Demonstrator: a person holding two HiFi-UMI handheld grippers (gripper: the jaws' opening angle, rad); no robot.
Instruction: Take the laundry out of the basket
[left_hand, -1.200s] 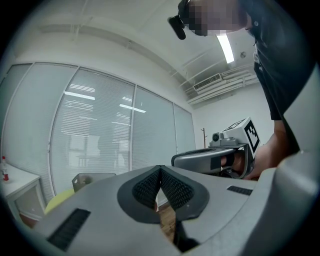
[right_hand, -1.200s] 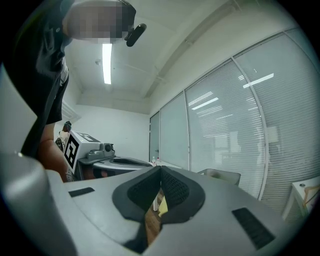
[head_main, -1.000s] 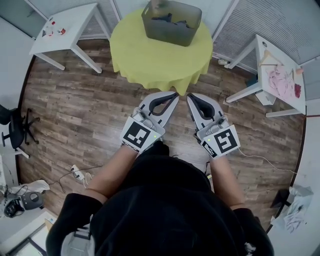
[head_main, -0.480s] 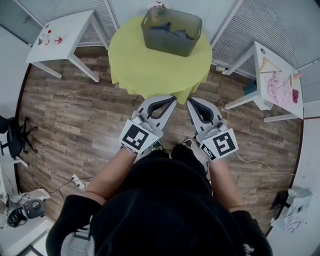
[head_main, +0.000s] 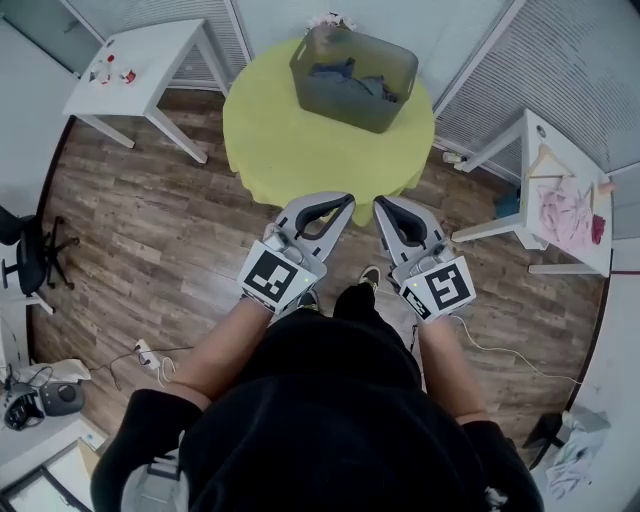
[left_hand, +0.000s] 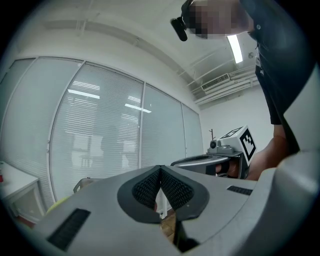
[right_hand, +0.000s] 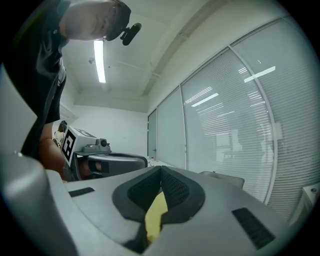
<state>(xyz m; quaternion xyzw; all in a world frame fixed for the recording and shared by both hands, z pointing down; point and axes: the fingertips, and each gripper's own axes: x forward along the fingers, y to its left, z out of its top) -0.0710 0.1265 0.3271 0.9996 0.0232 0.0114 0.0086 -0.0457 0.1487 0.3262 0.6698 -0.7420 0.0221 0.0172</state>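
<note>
A grey laundry basket (head_main: 395, 100) stands at the far side of a round table with a yellow-green cloth (head_main: 300, 150). Dark and blue laundry (head_main: 345, 80) lies inside it. My left gripper (head_main: 346, 200) and right gripper (head_main: 379, 203) are held side by side and level at the table's near edge, well short of the basket. Both are shut with nothing between the pads. In the left gripper view the jaws (left_hand: 160, 172) meet, and the right gripper (left_hand: 212, 160) shows beside them. In the right gripper view the yellow-green cloth (right_hand: 154, 217) shows below the closed gripper (right_hand: 161, 172).
A white side table (head_main: 150, 55) with small items stands at the back left. Another white table (head_main: 535, 160) at the right carries pink cloth (head_main: 565, 210) and a hanger. An office chair (head_main: 25, 250) is at the left, and cables (head_main: 150, 355) lie on the wooden floor. Blinds line the back walls.
Both grippers have moved forward together with the person, who has stepped towards the round table. The jaws have stayed shut and empty.
</note>
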